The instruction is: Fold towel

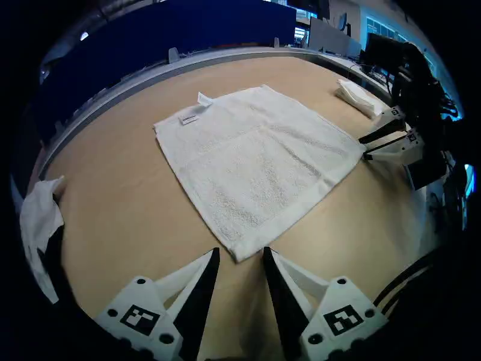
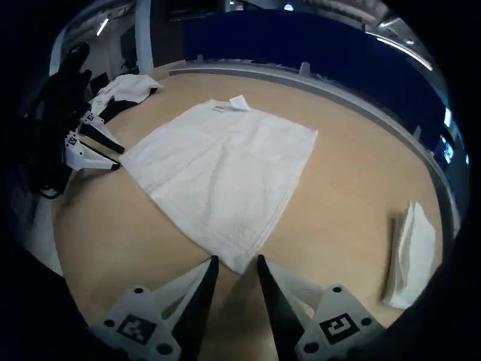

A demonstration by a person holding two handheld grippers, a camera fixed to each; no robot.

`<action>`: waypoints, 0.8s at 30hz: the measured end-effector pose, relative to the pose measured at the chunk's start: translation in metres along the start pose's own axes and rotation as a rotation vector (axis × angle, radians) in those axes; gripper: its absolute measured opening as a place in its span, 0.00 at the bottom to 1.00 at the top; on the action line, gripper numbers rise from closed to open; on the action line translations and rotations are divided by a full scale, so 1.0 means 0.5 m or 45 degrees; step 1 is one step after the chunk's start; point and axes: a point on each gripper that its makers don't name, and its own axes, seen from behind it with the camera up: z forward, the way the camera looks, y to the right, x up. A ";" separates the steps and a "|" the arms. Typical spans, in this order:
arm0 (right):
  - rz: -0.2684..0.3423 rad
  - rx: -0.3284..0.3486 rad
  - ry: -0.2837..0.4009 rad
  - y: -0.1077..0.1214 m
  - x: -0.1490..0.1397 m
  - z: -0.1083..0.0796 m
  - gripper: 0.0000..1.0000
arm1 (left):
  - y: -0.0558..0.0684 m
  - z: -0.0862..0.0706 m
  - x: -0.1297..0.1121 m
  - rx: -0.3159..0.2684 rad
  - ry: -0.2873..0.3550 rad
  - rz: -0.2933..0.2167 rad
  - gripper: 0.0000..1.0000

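A white towel (image 1: 258, 162) (image 2: 222, 162) lies spread flat on the wooden table (image 1: 120, 192) (image 2: 349, 180), with a small tag (image 1: 204, 99) (image 2: 238, 102) at its far edge. In the left gripper view my left gripper (image 1: 240, 257) is open, and the towel's near corner lies just between its fingertips. My right gripper (image 2: 236, 266) is open in the same way at the opposite corner. Each view also shows the other gripper at its corner: the right gripper (image 1: 362, 149) and the left gripper (image 2: 120, 157), both with fingers apart.
A folded white towel (image 1: 361, 96) (image 2: 415, 253) lies near the table edge on the right gripper's side. A crumpled white cloth (image 1: 39, 222) (image 2: 126, 87) lies at the edge on the left gripper's side. A blue divider (image 1: 198, 30) (image 2: 312, 42) runs behind the table.
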 end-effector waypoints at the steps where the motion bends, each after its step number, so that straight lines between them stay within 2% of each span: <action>1: 0.000 0.000 0.000 0.000 0.000 0.000 0.41 | 0.000 0.000 0.000 -0.001 -0.001 -0.001 0.51; 2: 0.001 0.001 -0.001 0.000 0.001 0.000 0.38 | 0.000 0.001 0.000 -0.001 -0.002 -0.003 0.50; 4: 0.002 -0.002 -0.001 -0.001 0.002 0.001 0.32 | -0.001 0.001 0.000 0.000 -0.006 -0.005 0.38; 7: 0.008 -0.008 0.001 -0.001 0.003 0.002 0.24 | -0.003 0.002 0.000 0.003 -0.009 -0.005 0.28; 12: 0.029 -0.006 0.009 -0.002 0.009 0.000 0.15 | -0.007 0.003 0.000 0.028 -0.004 -0.013 0.09; 24: 0.028 -0.016 0.013 0.003 0.013 -0.009 0.12 | 0.005 -0.004 0.009 0.005 0.018 -0.057 0.08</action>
